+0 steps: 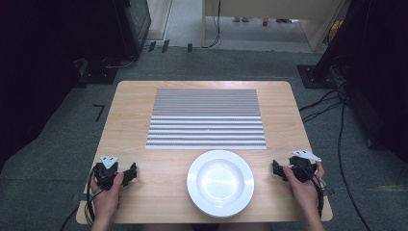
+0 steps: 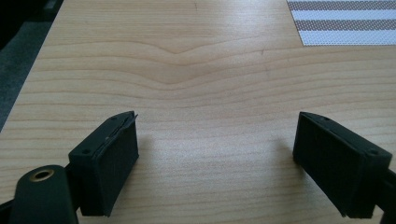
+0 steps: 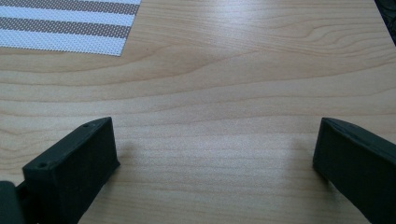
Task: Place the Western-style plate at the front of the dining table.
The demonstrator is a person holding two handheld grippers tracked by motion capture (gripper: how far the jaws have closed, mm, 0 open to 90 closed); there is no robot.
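I sit at a light wooden table (image 1: 134, 96) with one gripper in each hand, two in all. My left gripper (image 1: 129, 174) rests near the table's left front corner; in the left gripper view its jaws stand wide apart over bare wood, holding nothing. My right gripper (image 1: 278, 169) rests near the right front edge, its jaws likewise spread and empty in the right gripper view. Between them, at the front middle of the table, sits one white plate (image 1: 220, 182), empty, well apart from both grippers. Just beyond it lies one grey-and-white striped placemat (image 1: 206, 118); the plate's far rim sits just beside the mat's near edge. I judge the work has not begun: both hands are parked. The likely next move is reaching inward for the plate's rim, which calls for a low, level approach from the side.
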